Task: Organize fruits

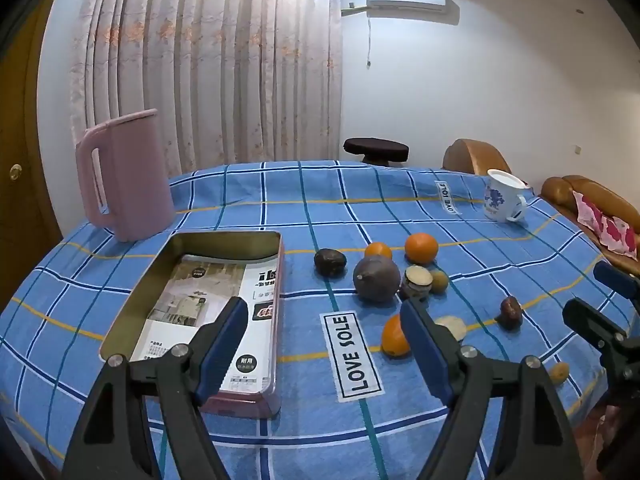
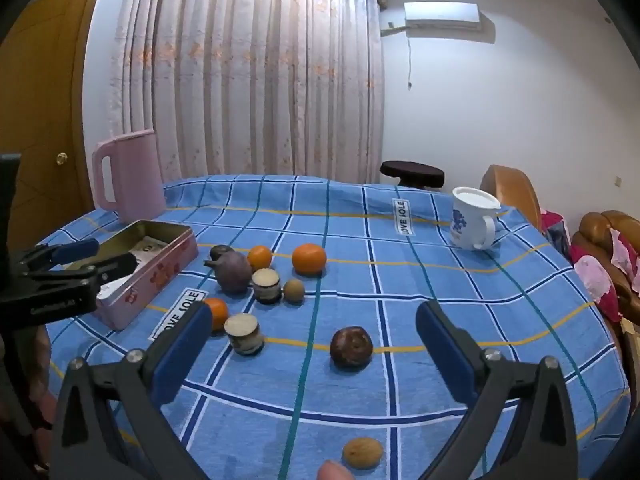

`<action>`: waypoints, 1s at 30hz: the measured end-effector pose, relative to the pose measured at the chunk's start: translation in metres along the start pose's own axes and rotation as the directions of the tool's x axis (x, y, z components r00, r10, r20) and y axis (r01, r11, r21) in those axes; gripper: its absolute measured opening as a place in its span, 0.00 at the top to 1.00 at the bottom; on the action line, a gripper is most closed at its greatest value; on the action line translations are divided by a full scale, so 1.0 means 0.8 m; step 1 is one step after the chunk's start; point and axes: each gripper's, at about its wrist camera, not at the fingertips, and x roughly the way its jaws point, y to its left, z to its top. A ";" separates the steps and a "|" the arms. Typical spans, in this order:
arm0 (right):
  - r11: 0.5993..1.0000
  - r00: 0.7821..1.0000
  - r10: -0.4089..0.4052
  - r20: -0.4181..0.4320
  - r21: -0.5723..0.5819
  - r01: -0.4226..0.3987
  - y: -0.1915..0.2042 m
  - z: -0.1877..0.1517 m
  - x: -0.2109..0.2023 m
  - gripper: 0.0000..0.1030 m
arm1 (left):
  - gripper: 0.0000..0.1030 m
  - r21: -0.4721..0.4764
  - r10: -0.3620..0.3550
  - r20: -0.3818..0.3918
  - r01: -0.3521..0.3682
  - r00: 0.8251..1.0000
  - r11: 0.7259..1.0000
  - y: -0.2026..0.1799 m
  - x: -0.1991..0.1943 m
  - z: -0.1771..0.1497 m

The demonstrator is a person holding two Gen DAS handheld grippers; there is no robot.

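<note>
In the left wrist view the left gripper (image 1: 324, 344) hovers nearest, its blue-padded fingers (image 1: 224, 344) spread wide and holding nothing, above the open pink tin (image 1: 192, 304) on the table (image 1: 320, 208). Right of the tin lie a dark purple fruit (image 1: 376, 278), oranges (image 1: 421, 248) and a cut piece (image 1: 417, 280).

In the right wrist view the right gripper (image 2: 314, 344) is also wide and empty; a wrinkled brown fruit (image 2: 351, 347) sits well right of the tin (image 2: 152, 268), and a tan nut-like fruit (image 2: 363, 453) lies nearer.
</note>
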 end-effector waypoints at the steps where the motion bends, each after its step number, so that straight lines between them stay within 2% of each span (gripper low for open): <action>1: 1.000 1.000 0.004 0.002 -0.001 -0.004 0.000 0.000 -0.001 0.00 | 0.23 -0.001 0.000 -0.002 0.000 1.000 1.000 0.001 0.001 0.000; 30: 1.000 1.000 0.020 -0.002 -0.005 -0.020 0.009 -0.006 0.001 0.00 | 0.23 -0.005 0.003 0.001 -0.003 1.000 1.000 0.005 -0.001 -0.004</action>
